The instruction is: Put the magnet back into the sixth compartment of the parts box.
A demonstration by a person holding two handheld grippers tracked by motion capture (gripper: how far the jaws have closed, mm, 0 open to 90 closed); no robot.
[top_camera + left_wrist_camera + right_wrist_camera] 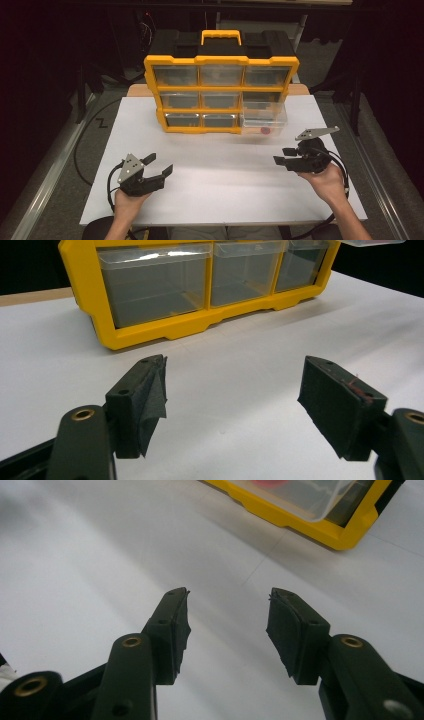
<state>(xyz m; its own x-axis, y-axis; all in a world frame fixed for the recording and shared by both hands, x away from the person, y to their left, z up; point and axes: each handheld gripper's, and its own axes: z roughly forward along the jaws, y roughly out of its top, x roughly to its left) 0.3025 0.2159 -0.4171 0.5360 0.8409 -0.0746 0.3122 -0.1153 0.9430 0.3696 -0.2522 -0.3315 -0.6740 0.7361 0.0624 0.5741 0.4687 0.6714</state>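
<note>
- Yellow drawer organizer (220,95) upright at the far middle of the white bench (220,185), nine clear drawers in three rows, yellow carry handle (220,36) on top.
- Bottom-right drawer (263,122) of the organizer pulled out toward the near side, a small red thing (265,130) inside it.
- Left gripper (161,165) held in a hand (127,205), well in front of the organizer's left part, fingers (145,400) spread wide, nothing between them.
- Right gripper (283,155) held in the other hand (330,182), just in front of the pulled-out drawer and a little to its right, fingers (172,630) spread apart, empty, above bare bench.
</note>
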